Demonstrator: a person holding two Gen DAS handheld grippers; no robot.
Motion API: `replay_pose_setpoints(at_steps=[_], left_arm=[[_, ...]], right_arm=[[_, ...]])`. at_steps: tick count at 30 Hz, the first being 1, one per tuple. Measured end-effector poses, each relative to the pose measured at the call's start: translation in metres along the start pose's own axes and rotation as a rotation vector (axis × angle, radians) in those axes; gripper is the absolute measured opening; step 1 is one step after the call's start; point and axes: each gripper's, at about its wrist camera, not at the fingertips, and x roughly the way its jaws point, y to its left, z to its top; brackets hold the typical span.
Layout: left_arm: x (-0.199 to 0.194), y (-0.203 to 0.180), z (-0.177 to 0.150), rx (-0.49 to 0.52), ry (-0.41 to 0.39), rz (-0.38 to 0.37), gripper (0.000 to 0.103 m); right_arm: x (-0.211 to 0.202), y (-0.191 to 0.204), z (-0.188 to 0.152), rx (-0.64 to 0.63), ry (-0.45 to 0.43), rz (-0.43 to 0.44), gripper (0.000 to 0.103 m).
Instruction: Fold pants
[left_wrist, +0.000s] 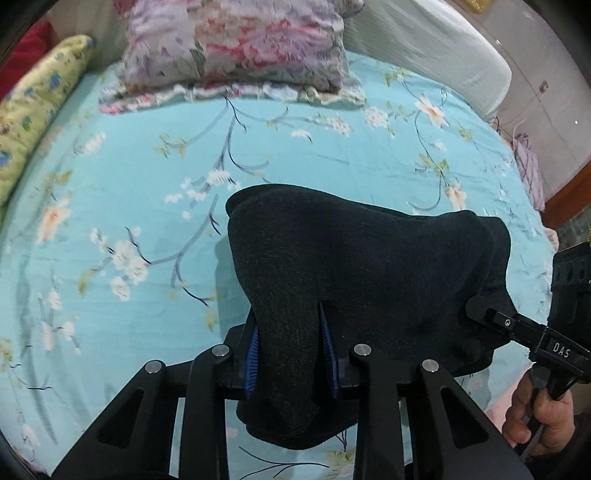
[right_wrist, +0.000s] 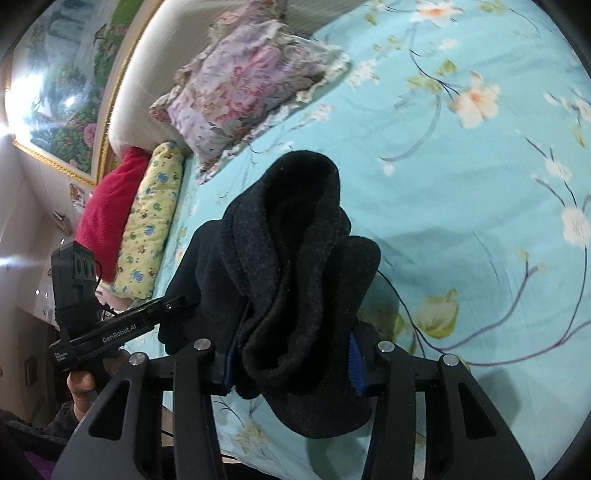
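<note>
Both tools, left tool (left_wrist: 290, 350) and right tool (right_wrist: 295, 354), are clamped on bunched edges of the dark pants (left_wrist: 362, 266), held above the near bed sheet (left_wrist: 129, 192); fold in progress, lowering flat judged next.

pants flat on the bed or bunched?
Bunched: the dark pants hang in folds between both tongs, above the bedsheet.
</note>
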Motion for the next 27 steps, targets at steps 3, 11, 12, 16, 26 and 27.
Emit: replay_pose_setpoints(at_steps=[3,11,12,16,26,27], left_arm=[[-0.012,0.004,0.004,-0.014,-0.030,0.016,0.029],[-0.035,0.024,0.015,-0.044,-0.101,0.082,0.029],[-0.038,0.028,0.017,-0.053,-0.109,0.090,0.029],[-0.040,0.040,0.024,-0.073,-0.124,0.108,0.029],[-0.038,0.059,0.047,-0.103,-0.148,0.163,0.029],[-0.036,0.059,0.048,-0.105,-0.148,0.166,0.029]], right_arm=[[0.000,0.010,0.008,-0.028,-0.005,0.016,0.047],[0.017,0.039,0.038,-0.102,0.005,0.051,0.047],[0.020,0.043,0.042,-0.111,0.008,0.054,0.047],[0.030,0.054,0.054,-0.143,0.018,0.065,0.047],[0.059,0.071,0.083,-0.177,0.037,0.075,0.047],[0.061,0.072,0.085,-0.180,0.040,0.074,0.047]])
